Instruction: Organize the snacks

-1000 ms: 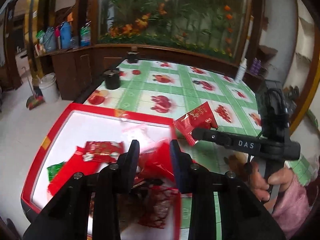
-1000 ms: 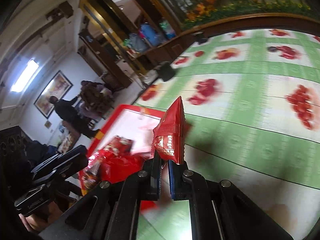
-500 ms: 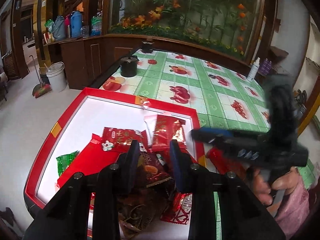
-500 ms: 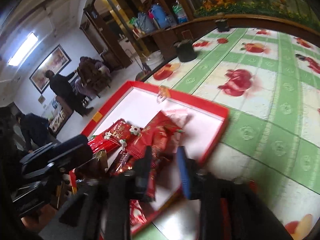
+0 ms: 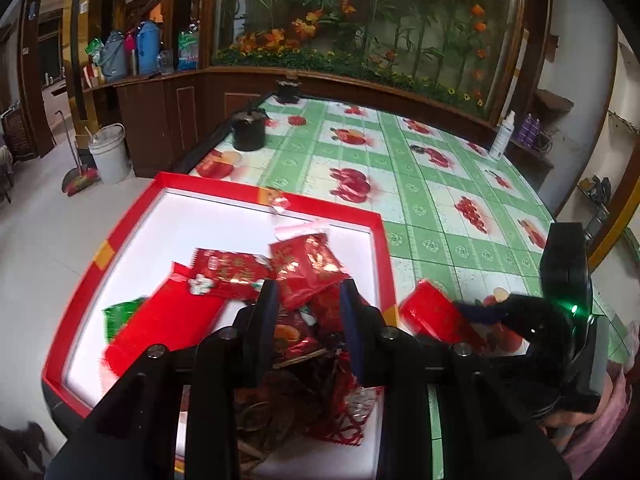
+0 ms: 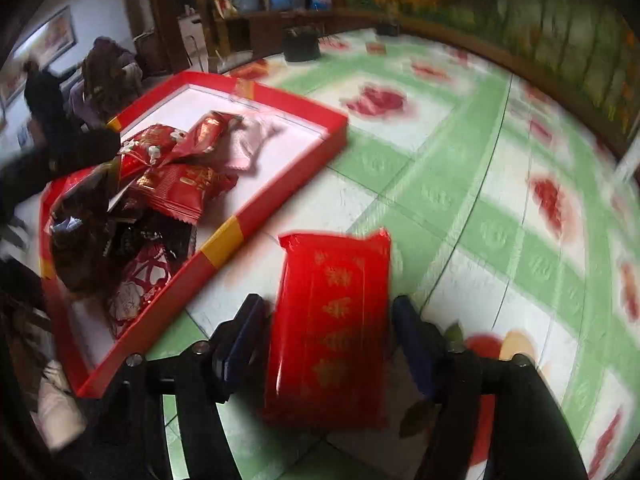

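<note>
Green-and-white fruit-print tablecloth under everything; on it, just outside the red tray, lies a red snack pack, between our right gripper jaws, which have just been opening, pads seemingly off it; a sec ago that gripper pinched a diff. red pack, now among the snack pile in the tray, so that one's sorted & this pack's next; left gripper hangs over the pile, jaws as closed as they go, holding nothing.

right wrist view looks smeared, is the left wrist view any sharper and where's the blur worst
Right wrist view: the green checked tablecloth streaks with motion blur, worst toward the far right edge; the flat red foil snack packet has soft edges. Left wrist view: mostly sharp, though the red-rimmed white tray smears slightly and fisheye bends the room.
</note>
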Tool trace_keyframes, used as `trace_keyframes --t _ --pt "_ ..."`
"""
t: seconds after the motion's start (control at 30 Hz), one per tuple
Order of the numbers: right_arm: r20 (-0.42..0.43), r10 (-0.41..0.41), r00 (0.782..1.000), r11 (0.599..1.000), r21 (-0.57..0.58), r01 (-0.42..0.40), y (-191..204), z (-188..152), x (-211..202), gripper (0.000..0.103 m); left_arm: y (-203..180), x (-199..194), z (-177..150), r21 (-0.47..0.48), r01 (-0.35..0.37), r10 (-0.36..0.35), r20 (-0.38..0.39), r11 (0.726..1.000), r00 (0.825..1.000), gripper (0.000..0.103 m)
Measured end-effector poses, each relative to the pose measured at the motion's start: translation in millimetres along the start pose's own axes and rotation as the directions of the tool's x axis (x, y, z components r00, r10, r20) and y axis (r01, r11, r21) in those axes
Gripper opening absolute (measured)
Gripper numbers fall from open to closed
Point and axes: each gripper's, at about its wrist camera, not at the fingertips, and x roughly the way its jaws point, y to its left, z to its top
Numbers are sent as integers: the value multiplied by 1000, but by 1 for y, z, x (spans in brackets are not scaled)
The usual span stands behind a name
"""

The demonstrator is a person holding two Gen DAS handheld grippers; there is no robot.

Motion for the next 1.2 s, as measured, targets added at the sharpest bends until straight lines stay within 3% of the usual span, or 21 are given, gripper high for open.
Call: trace_keyframes --t 0.1,0.2,0.3,0.4,0.53,0.63,0.77,0.8,0.9,0.97,1.13,1.2 --pt "3 -15 1000 998 58 15 -5 4 1 46 15 -7 -1 -31 -14 14 11 999 1000 29" --pt "43 52 998 982 181 -59 -25 16 -2 46 27 -11 -2 -51 -25 26 17 998 1000 29" --pt "129 148 981 952 249 -177 -34 36 -14 46 32 -14 -4 -47 -40 41 21 998 999 29" --pt "180 252 951 933 215 -288 -16 63 -17 46 35 -15 -5 -44 -50 51 24 998 998 29" --pt "173 369 913 906 152 -395 26 90 -1 46 39 -18 -6 -37 -78 79 27 996 997 29" --pt "144 389 910 904 128 -407 51 99 11 49 40 -18 -9 -32 -95 96 19 995 995 32" --pt "201 455 868 864 138 -485 48 92 5 51 38 -17 -12 -31 -120 121 22 992 992 51" --pt "212 440 873 870 140 -473 43 90 3 52 37 -18 -12 -33 -128 129 31 991 991 58" --pt "234 295 926 936 125 -330 37 77 -12 58 30 -23 -10 -39 -149 151 74 988 986 78" --pt "247 213 945 965 97 -243 35 63 -24 58 25 -28 -9 -39 -164 168 109 986 980 80" --pt "288 102 952 991 50 -121 41 35 -52 65 15 -33 -9 -42 -255 258 130 966 957 84" --pt "299 87 950 993 53 -107 42 27 -59 66 16 -35 -11 -51 -283 287 128 958 949 84"
